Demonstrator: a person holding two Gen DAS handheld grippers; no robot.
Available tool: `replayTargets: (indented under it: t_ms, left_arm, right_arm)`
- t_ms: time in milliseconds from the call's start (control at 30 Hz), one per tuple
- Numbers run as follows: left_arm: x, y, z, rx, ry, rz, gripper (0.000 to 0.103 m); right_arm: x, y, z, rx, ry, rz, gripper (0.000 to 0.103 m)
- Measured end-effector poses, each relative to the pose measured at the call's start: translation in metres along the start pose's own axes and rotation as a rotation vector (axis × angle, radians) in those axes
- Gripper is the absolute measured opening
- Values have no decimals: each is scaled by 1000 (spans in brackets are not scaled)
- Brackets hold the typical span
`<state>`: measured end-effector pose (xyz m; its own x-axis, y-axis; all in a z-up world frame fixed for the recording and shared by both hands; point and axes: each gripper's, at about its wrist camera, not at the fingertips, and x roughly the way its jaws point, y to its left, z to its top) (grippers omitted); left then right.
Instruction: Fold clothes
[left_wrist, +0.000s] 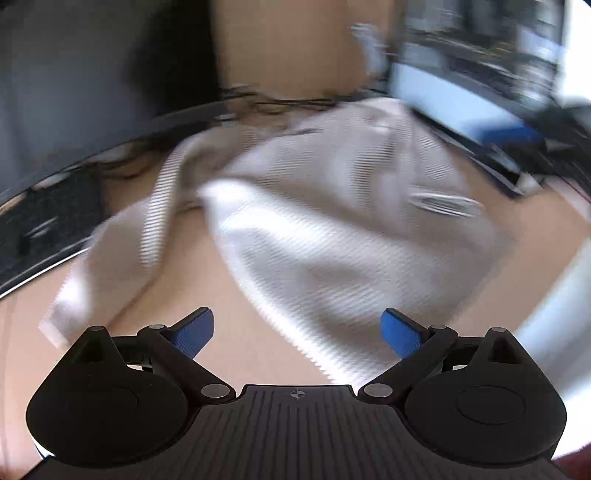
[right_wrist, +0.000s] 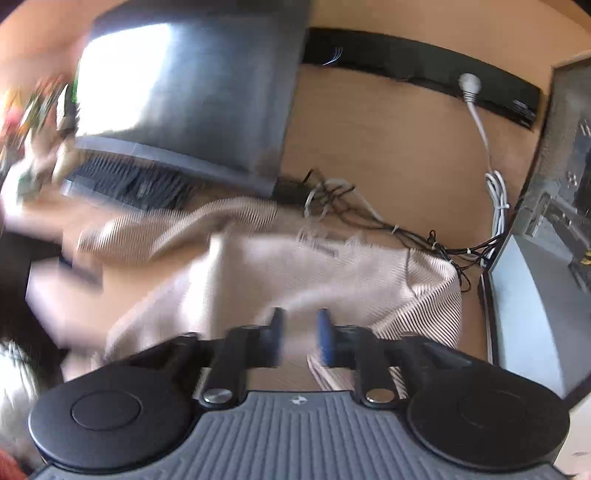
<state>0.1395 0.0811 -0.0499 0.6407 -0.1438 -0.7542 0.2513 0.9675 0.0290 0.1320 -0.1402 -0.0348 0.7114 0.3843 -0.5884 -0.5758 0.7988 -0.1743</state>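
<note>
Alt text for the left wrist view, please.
The left gripper is open with its blue fingers spread wide over a wooden table, holding nothing. Just ahead lies a crumpled beige striped sweater, blurred by motion.

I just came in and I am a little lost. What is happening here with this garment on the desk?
A person holding two grippers is folding a beige striped sweater spread on a wooden desk. The left gripper hangs in front of it with jaws wide open, holding nothing. The right gripper has jaws nearly closed over the sweater, but blur hides whether they pinch fabric. The sweater lies rumpled, not yet folded.
</note>
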Motion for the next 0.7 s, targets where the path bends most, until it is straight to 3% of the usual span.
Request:
replayTargets:
  t_ms: [33, 67, 167, 333, 367, 400, 433, 467, 567, 700]
  left_arm:
    - [-1, 9, 0, -47, 3, 35, 100]
    - [-2, 18, 0, -93, 6, 70, 100]
    - [-8, 43, 0, -206, 9, 112, 100]
    - [-24, 44, -4, -199, 3, 73, 101]
    - [-26, 41, -8, -197, 8, 50, 101]
    - [-29, 39, -11, -195, 12, 26, 101]
    - [-31, 35, -12, -187, 16, -3, 101]
    - [-32, 30, -15, -168, 19, -40, 102]
    - [-33, 4, -18, -59, 15, -98, 103]
    - [-12, -28, -2, 15, -30, -78, 103]
  right_arm:
    - [-1, 4, -9, -40, 17, 12, 57]
    - [-1, 9, -18, -71, 33, 34, 63]
    - [11, 37, -37, -144, 73, 110, 63]
    - [35, 102, -57, -356, 60, 172, 67]
    - [40, 114, -58, -407, 48, 154, 62]
    - [45, 122, -58, -443, 27, 124, 51]
    - [48, 122, -51, -433, 11, 95, 10]
    - [49, 114, -39, -358, 5, 90, 4]
    - [38, 77, 2, -136, -39, 106, 4]
    - [24, 57, 24, -109, -79, 99, 4]
